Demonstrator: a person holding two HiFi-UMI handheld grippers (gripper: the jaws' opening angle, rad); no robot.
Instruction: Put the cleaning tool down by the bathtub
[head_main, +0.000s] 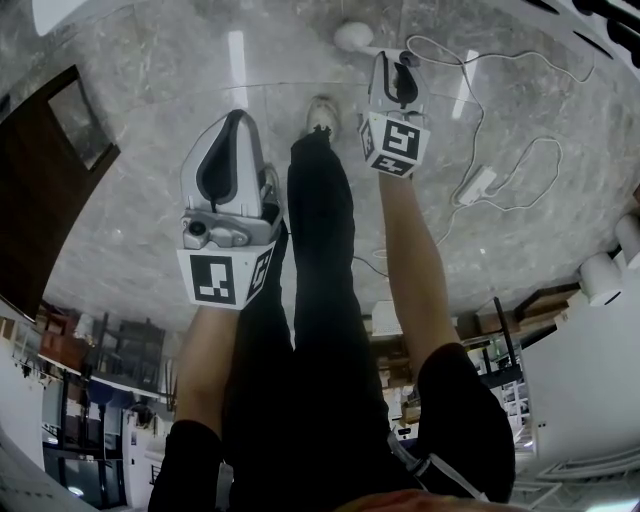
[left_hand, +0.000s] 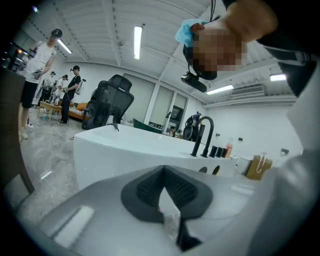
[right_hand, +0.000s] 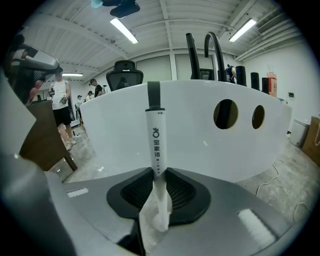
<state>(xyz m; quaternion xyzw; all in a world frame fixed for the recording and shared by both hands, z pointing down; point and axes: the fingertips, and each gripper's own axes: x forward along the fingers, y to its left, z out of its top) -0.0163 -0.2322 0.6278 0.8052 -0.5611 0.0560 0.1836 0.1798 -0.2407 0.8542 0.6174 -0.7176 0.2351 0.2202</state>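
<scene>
1. Jaws of the left gripper (left_hand: 163, 175) are closed together and hold none of the task's things; the bathtub (left_hand: 125, 147) stands ahead.
2. Right gripper (right_hand: 159, 175) clamps the cleaning tool (right_hand: 154, 125); its white handle runs straight out from the pads, long axis pointing at the bathtub wall.
3. Set-down likely falls to the right hand: lower onto the floor (right_hand: 295, 160) beside the bathtub.

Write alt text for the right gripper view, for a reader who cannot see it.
The right claw grips a white cleaning tool by its handle, upright before a white bathtub with two round holes. A black faucet rises above its rim.
</scene>
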